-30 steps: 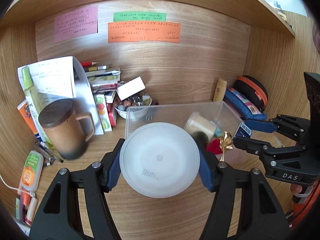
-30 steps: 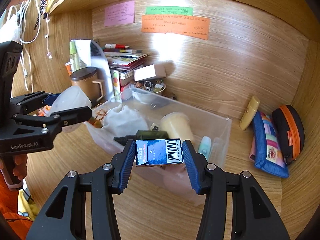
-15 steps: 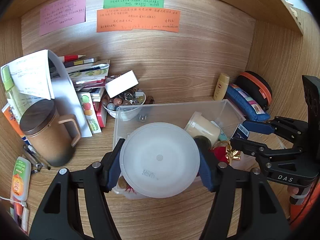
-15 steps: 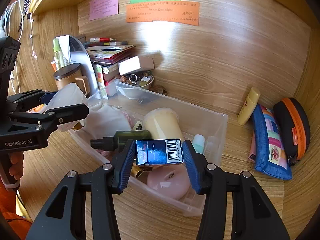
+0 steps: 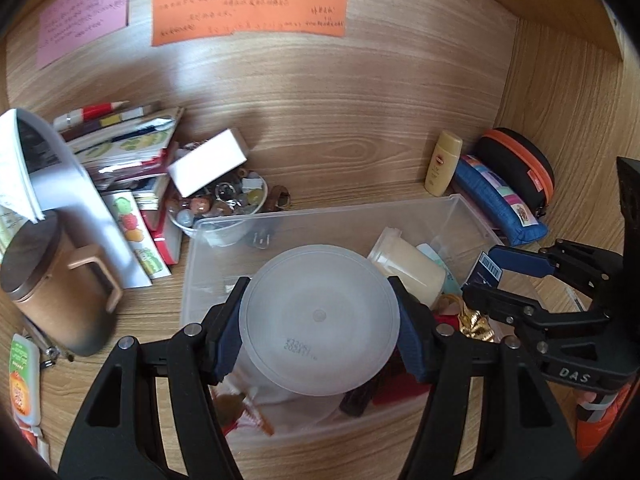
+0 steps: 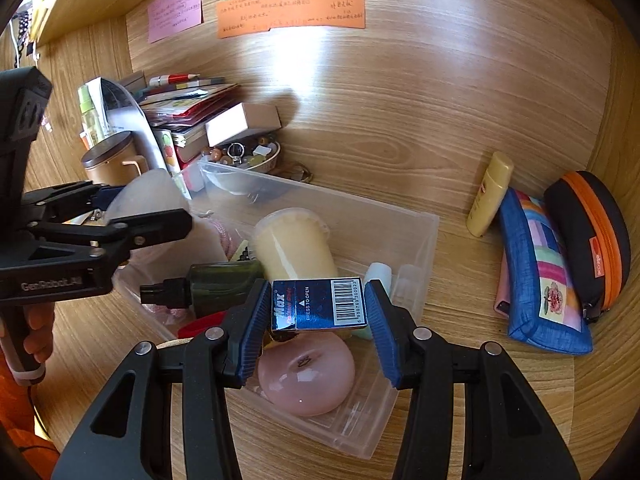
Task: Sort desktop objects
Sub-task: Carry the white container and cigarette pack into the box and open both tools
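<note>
Left tool (image 5: 319, 322) pinching plastic cup (image 5: 319, 320), right tool (image 6: 318, 312) pinching blue box (image 6: 319, 304), both angled down over bin (image 6: 416, 248).

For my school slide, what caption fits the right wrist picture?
Right tongs hold a blue box above the clear bin of desk clutter.

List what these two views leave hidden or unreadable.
- Left wrist view: the cup in the left gripper hides much of the bin.
- Right wrist view: the blue box in the right gripper covers items beneath.
- Both views: writing on the notes too small.
</note>
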`<move>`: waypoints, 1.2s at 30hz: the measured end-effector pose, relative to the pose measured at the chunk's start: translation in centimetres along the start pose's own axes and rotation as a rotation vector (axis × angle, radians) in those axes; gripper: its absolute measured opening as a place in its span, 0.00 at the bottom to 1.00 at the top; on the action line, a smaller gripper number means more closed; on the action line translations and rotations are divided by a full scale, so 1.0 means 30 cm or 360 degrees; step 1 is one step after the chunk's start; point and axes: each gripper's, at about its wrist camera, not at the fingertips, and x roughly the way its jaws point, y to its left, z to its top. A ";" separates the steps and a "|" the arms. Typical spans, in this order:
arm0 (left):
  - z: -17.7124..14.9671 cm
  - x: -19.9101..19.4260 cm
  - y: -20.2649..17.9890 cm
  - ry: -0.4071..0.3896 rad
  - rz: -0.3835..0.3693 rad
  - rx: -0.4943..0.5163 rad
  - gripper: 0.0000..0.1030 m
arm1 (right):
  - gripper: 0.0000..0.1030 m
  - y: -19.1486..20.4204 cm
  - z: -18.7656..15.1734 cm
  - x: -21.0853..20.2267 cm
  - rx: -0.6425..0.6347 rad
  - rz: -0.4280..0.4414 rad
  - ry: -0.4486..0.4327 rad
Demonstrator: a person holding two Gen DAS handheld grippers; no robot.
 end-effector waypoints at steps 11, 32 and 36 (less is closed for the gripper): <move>0.007 0.087 -0.023 0.0069 -0.0012 0.0016 0.63 | 0.44 -0.021 -0.006 0.025 0.0028 0.0000 0.0022; 0.005 0.122 -0.035 0.0116 -0.0022 0.0038 0.71 | 0.49 0.001 -0.010 0.040 0.0020 0.0018 0.0032; 0.013 0.097 -0.035 0.0075 -0.0004 0.0039 0.75 | 0.56 0.003 -0.011 0.032 0.0016 0.0010 0.0017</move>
